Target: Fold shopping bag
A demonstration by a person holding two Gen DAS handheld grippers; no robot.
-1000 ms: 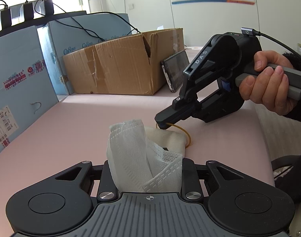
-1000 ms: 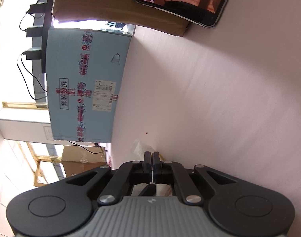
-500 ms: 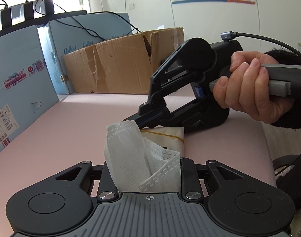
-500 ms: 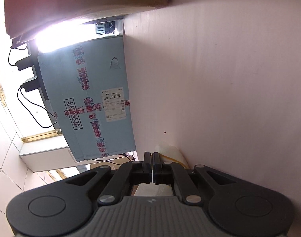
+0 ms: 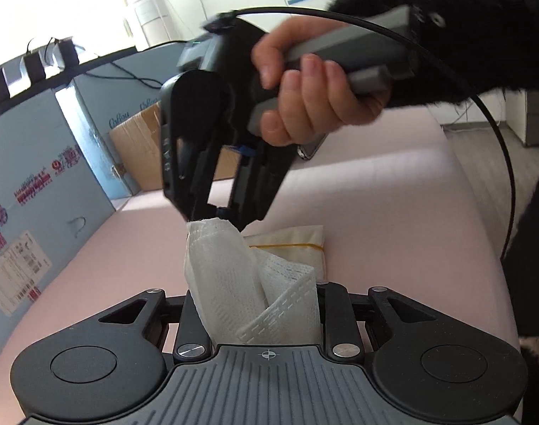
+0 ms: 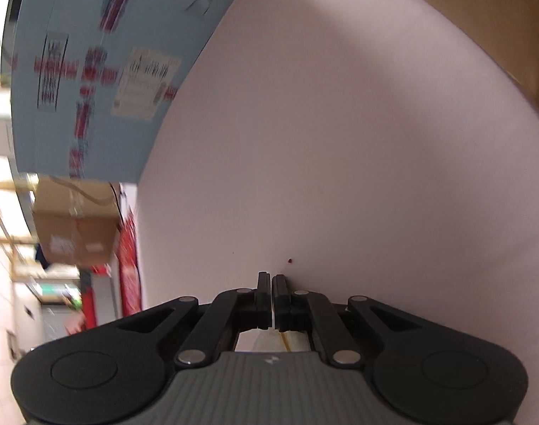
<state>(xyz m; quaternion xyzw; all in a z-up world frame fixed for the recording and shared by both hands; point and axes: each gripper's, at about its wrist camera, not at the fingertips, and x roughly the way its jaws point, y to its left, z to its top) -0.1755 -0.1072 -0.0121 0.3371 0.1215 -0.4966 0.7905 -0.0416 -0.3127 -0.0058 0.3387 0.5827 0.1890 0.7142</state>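
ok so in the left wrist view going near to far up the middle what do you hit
left gripper → white mesh shopping bag clamped in it → right gripper at the bag's top → brown cardboard box at the back of the pink table

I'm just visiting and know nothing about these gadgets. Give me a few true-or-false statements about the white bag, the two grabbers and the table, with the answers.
1. The left gripper is clamped on the white mesh shopping bag. True.
2. The bag lies spread flat on the table. False: it stands up bunched between the left gripper's fingers, above the pink table.
3. The right gripper is at the top edge of the bag. True; its jaws are just opening, with only a thin gap between them in its own view.
4. The cream pouch behind the bag has a blue ribbon round it. False: a yellow rubber band runs across it.
5. A bare hand holds the right gripper's handle. True.
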